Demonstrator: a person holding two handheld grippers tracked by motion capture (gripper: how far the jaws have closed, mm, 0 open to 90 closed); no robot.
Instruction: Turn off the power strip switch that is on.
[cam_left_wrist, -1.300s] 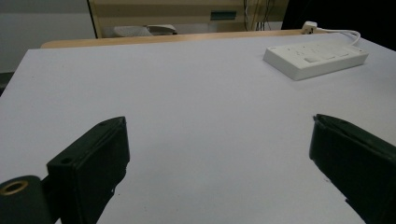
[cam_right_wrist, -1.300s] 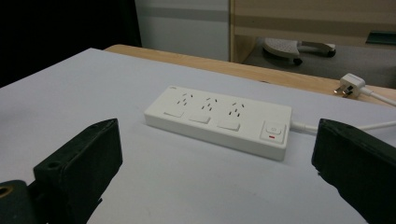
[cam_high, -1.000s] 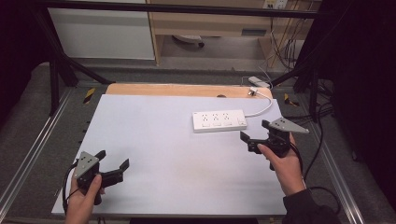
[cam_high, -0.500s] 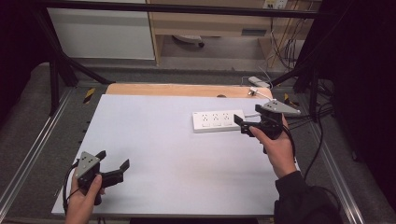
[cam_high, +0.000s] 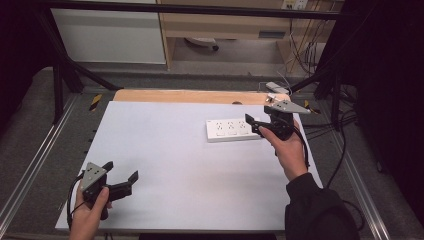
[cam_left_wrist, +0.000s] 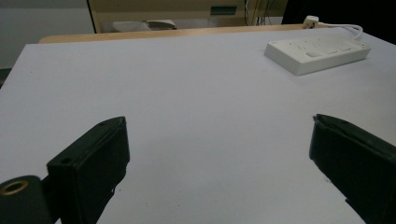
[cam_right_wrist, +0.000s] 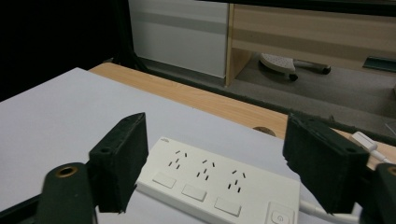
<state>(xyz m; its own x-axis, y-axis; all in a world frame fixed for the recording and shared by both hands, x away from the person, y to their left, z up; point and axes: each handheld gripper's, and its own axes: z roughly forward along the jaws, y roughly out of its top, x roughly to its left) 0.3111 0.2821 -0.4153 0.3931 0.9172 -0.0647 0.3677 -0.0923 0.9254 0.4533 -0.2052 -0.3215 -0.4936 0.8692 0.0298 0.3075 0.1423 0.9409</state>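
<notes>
Power strip (cam_high: 233, 129), white with three sockets and their switches, lies at about two o'clock on the table, well past centre; the right gripper (cam_high: 261, 125) hovers at its right end with jaws spread wide and nothing between them; in the right gripper view the power strip (cam_right_wrist: 219, 186) sits just ahead of and below those parted jaws, its cable end nearest the hand. Left gripper (cam_high: 121, 181) rests near seven o'clock, well apart from the strip, likewise released and empty; its own view shows the power strip (cam_left_wrist: 318, 53) far off toward one o'clock.

By my judgement the work has barely begun: the strip is unclasped and lies flat, so the reach is close to finished while the grasp and anything after it remain.

White table (cam_high: 165, 150) is bare otherwise; a wooden edge (cam_high: 185, 96) runs along twelve o'clock; beyond lie grey floor, a pale cabinet (cam_high: 110, 35), and dark cables at two o'clock.
</notes>
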